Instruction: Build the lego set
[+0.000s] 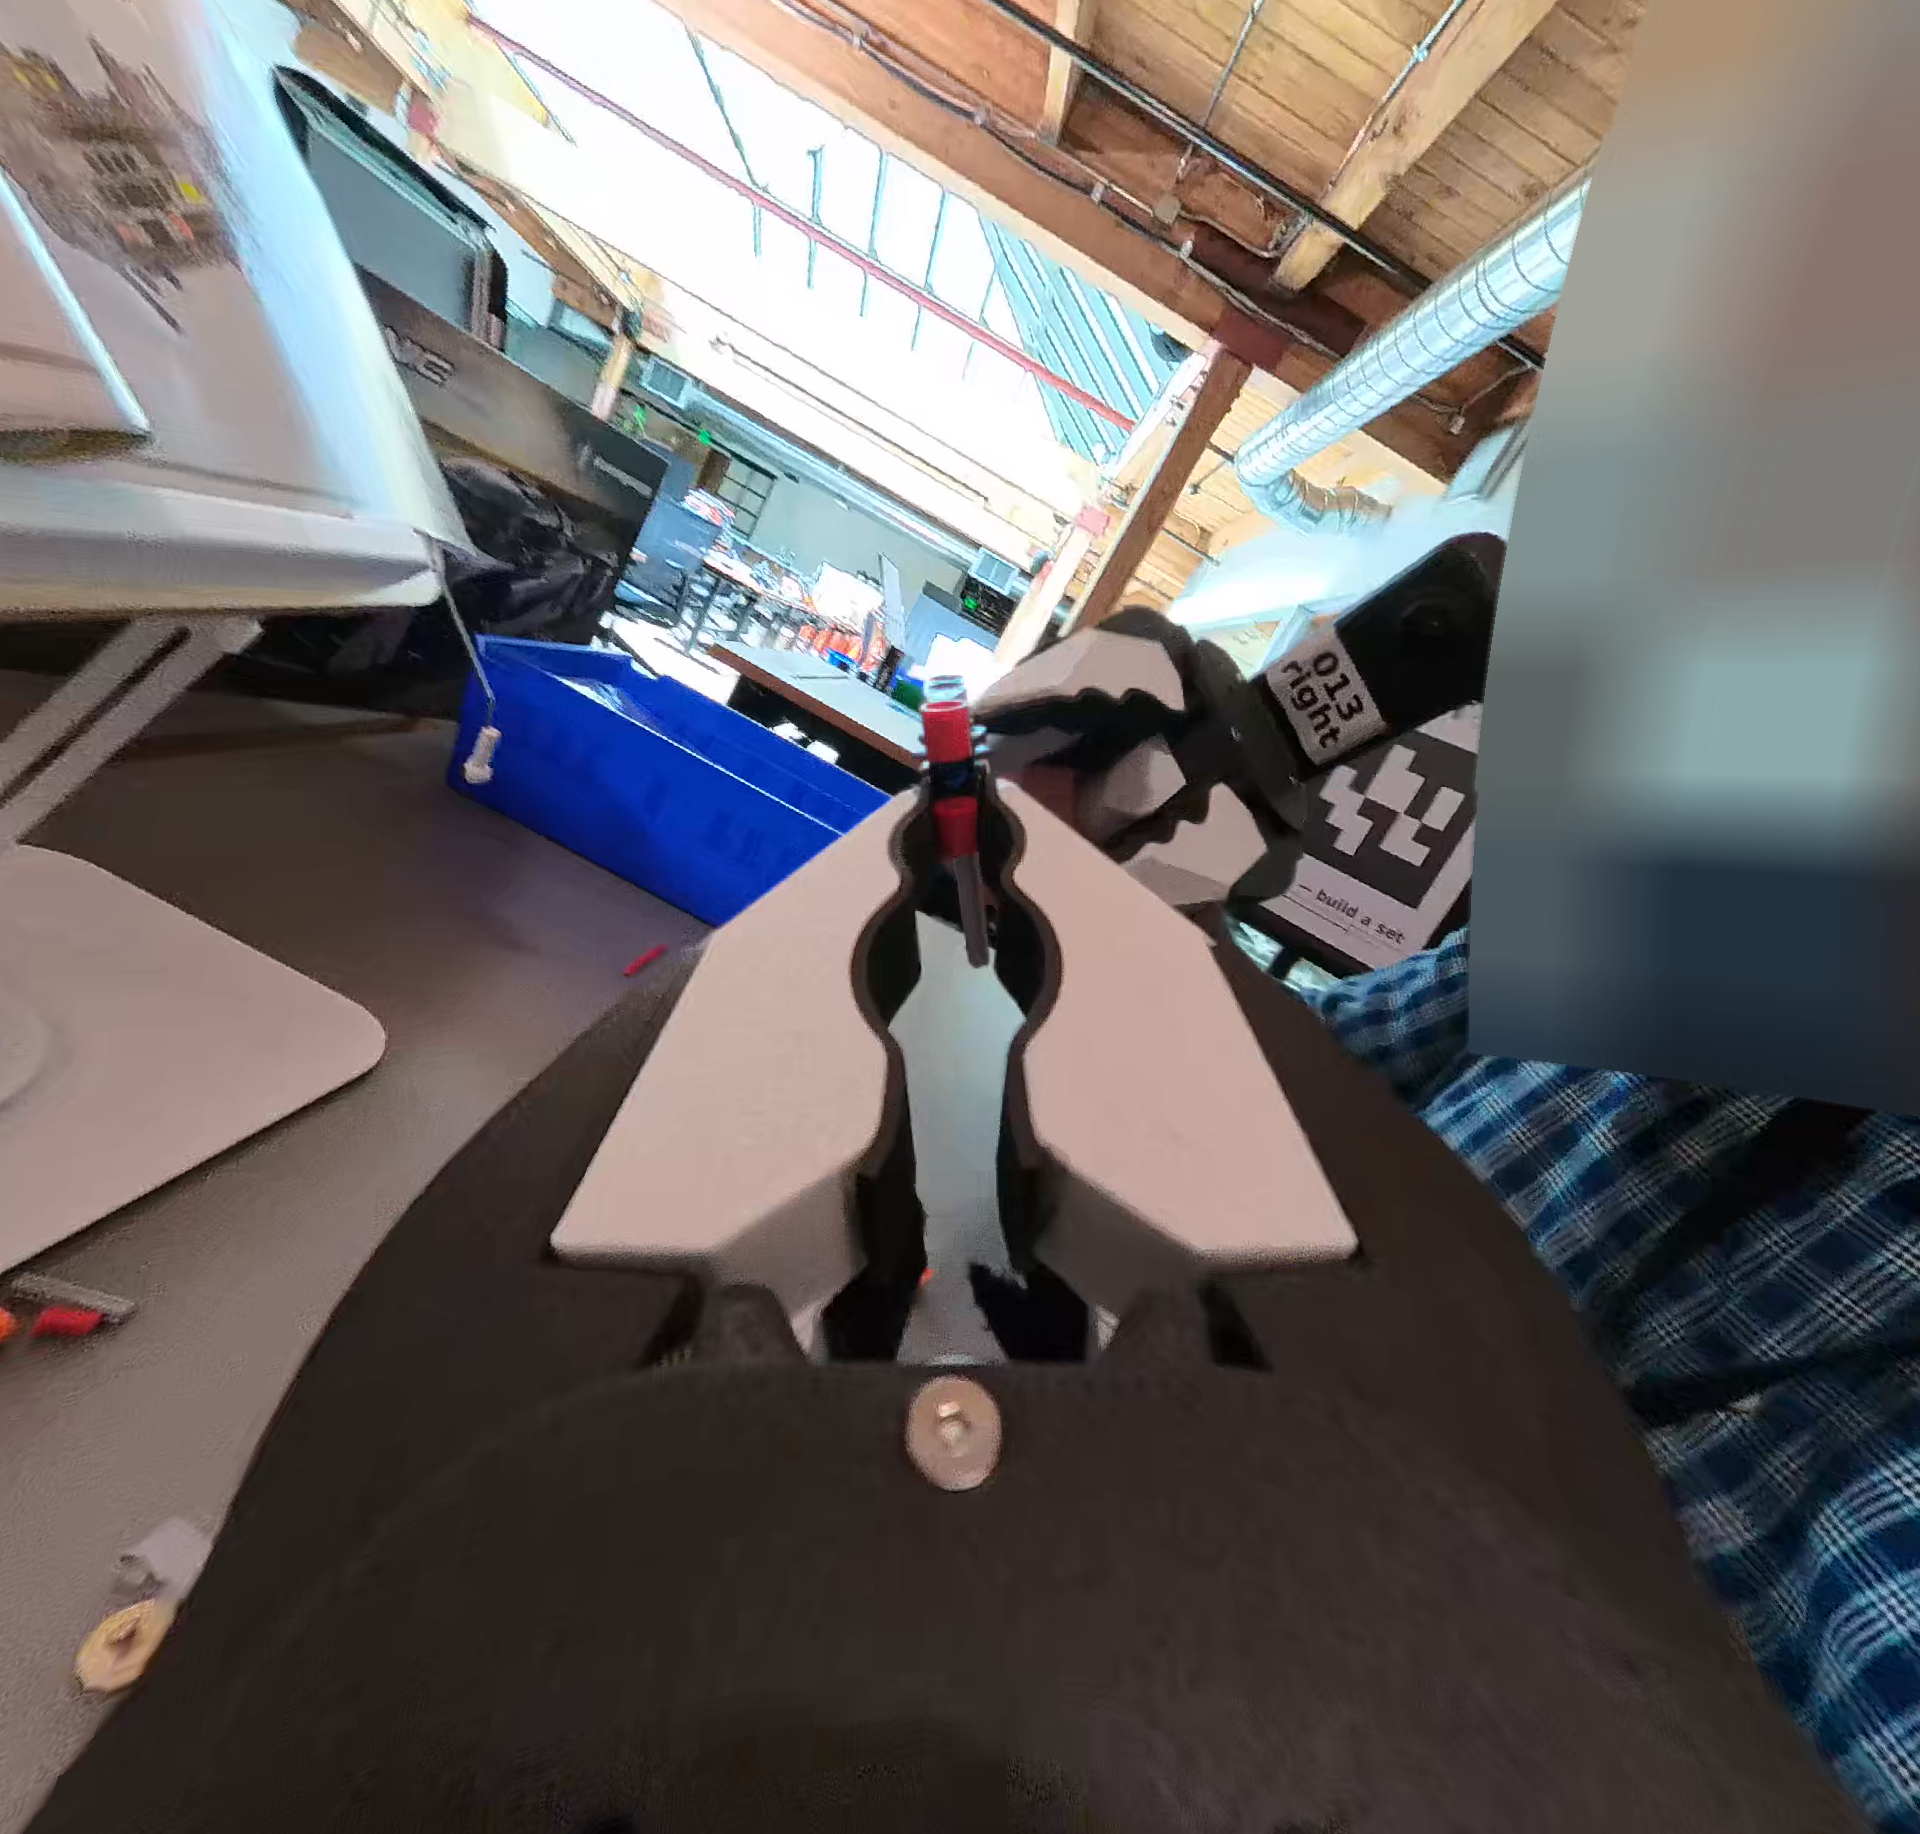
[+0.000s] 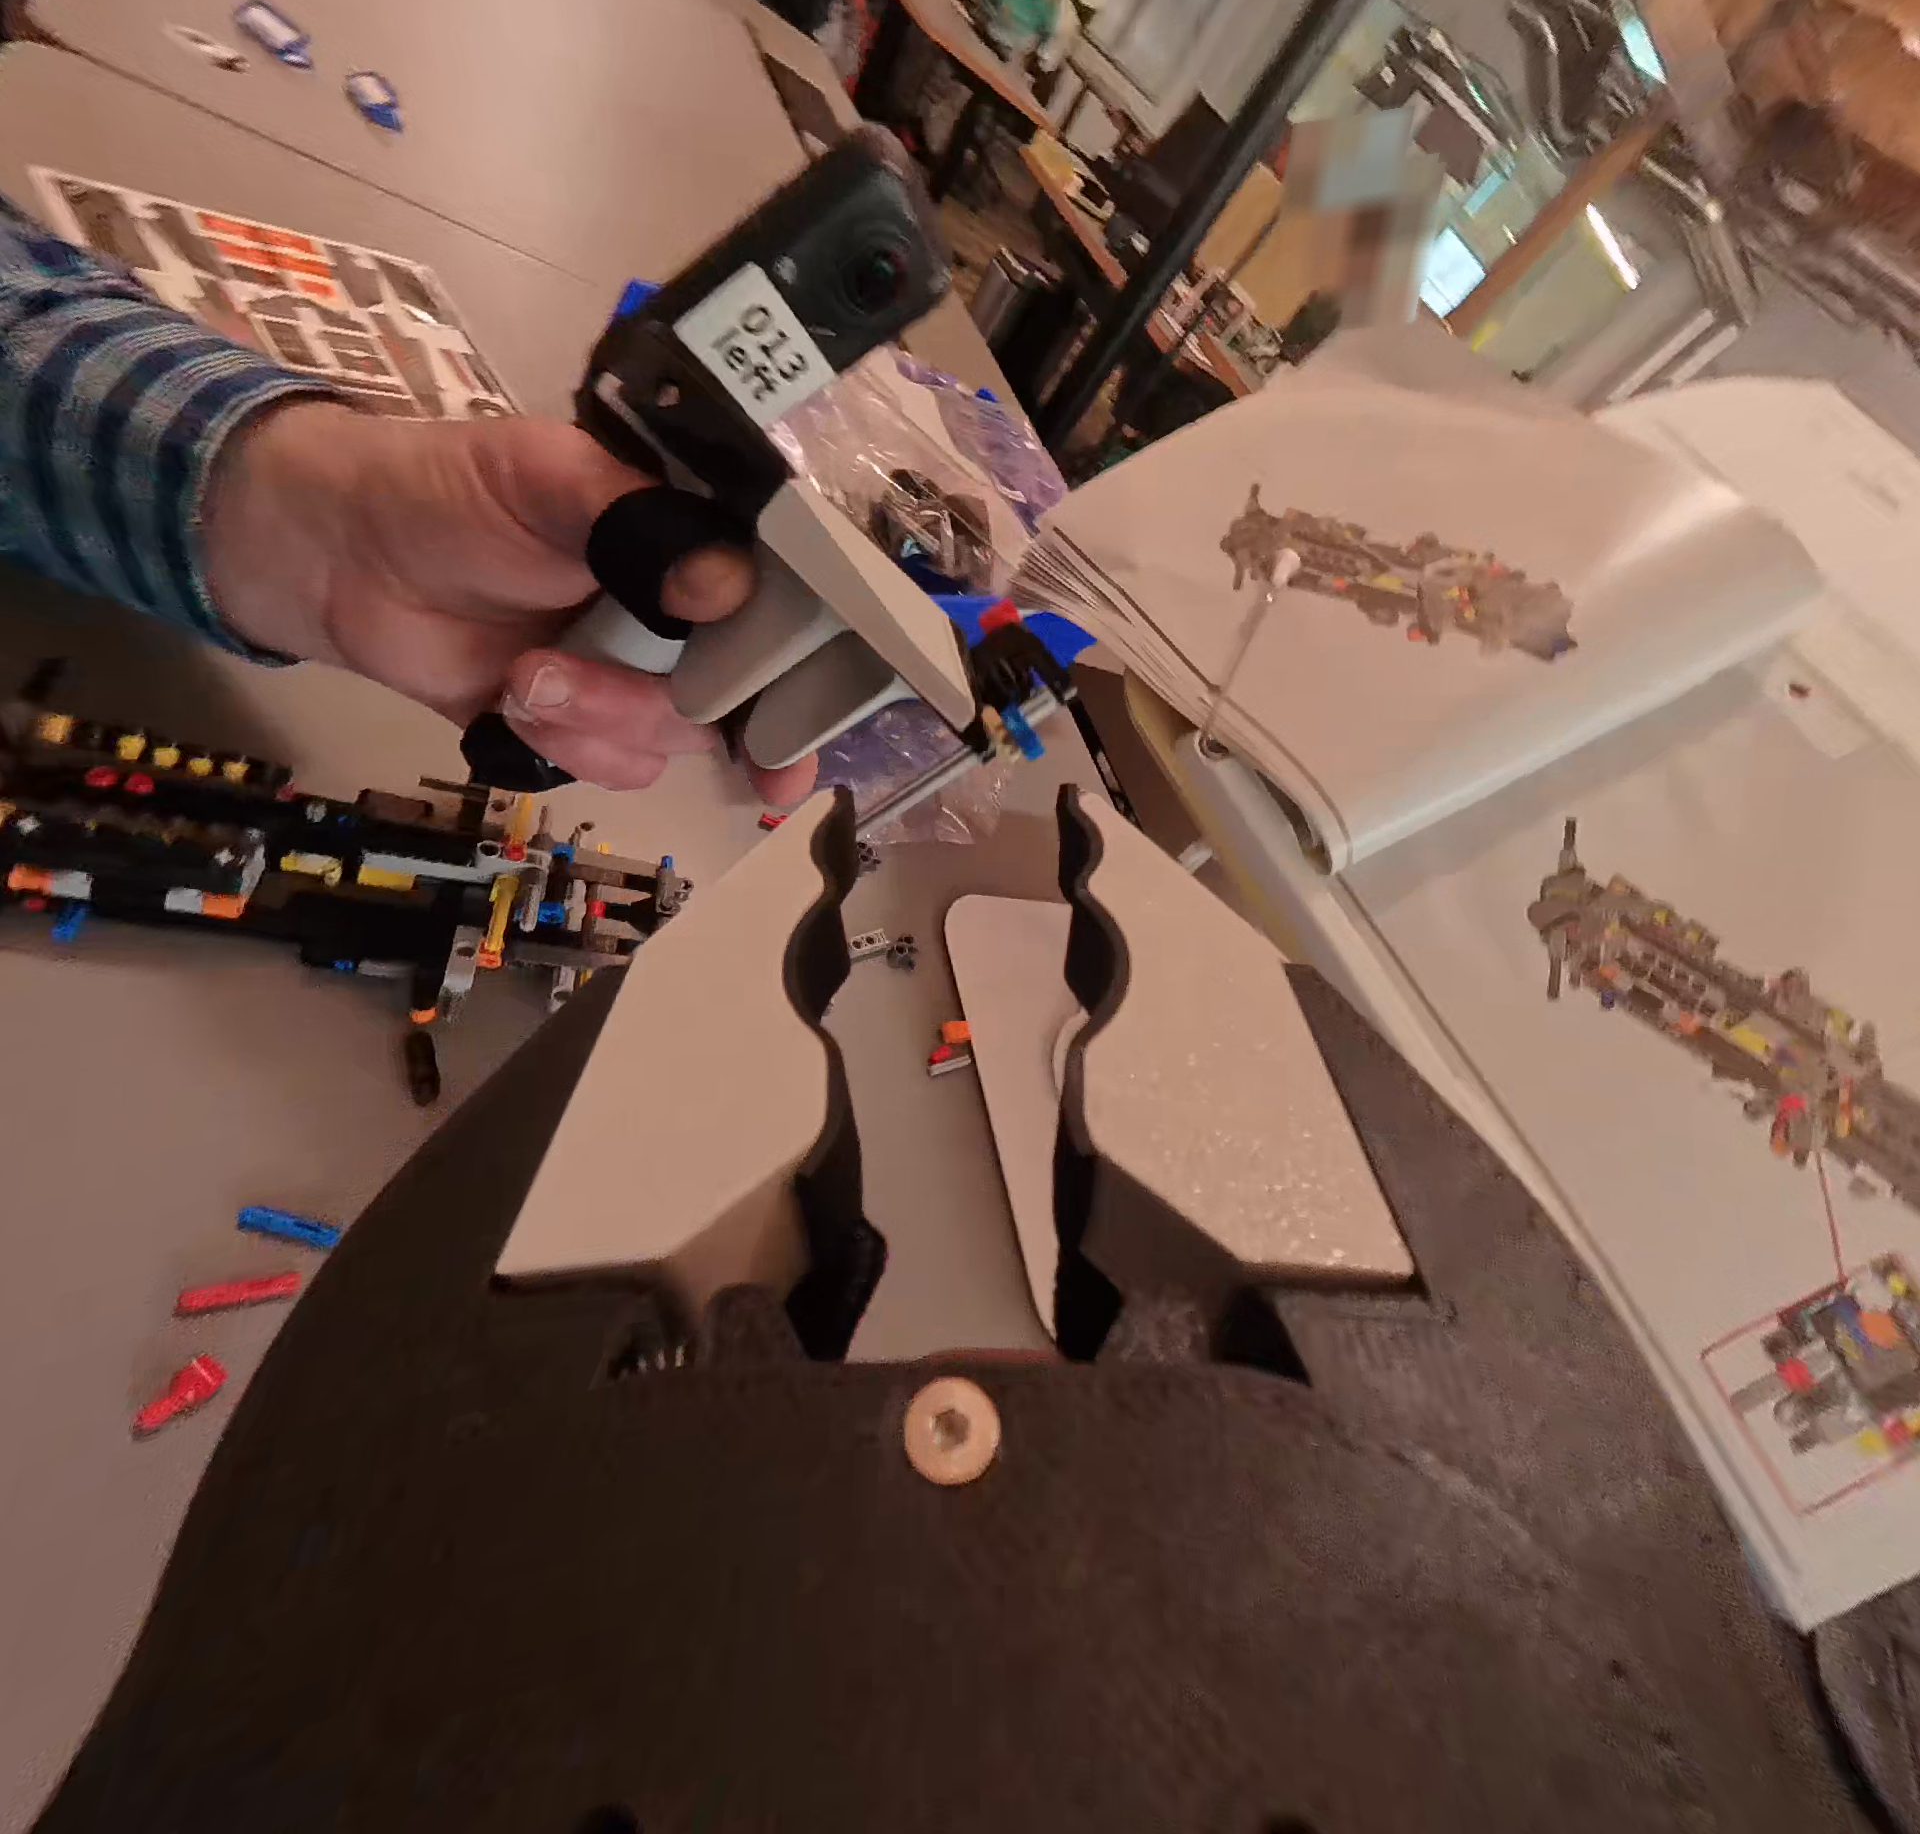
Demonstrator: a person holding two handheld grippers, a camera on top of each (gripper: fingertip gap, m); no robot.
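Observation:
My left gripper [image 1: 951,797] is shut on a small lego assembly [image 1: 945,735]: a grey axle with red bushes and a black part, held up in the air. In the right wrist view, a hand holds that left gripper [image 2: 966,693], with the assembly [image 2: 1013,688] sticking out of its tips. My right gripper [image 2: 956,828] is open and empty, just below and in front of the assembly. In the left wrist view the right gripper [image 1: 1023,745] sits open right behind the assembly. A long black lego build [image 2: 312,880] lies on the table at the left.
An open instruction booklet [image 2: 1455,589] stands on a stand with a flat base [image 2: 997,1057]. Loose red [image 2: 239,1291], blue [image 2: 286,1225] and orange [image 2: 948,1046] pieces lie on the table. A sticker sheet [image 2: 281,298] and a plastic bag [image 2: 935,506] lie behind. A blue bin [image 1: 644,766] stands farther back. My left and right fingertips are right by each other. Between my right fingertips and the long black lego build [image 2: 312,880] there is roughly 20 centimetres.

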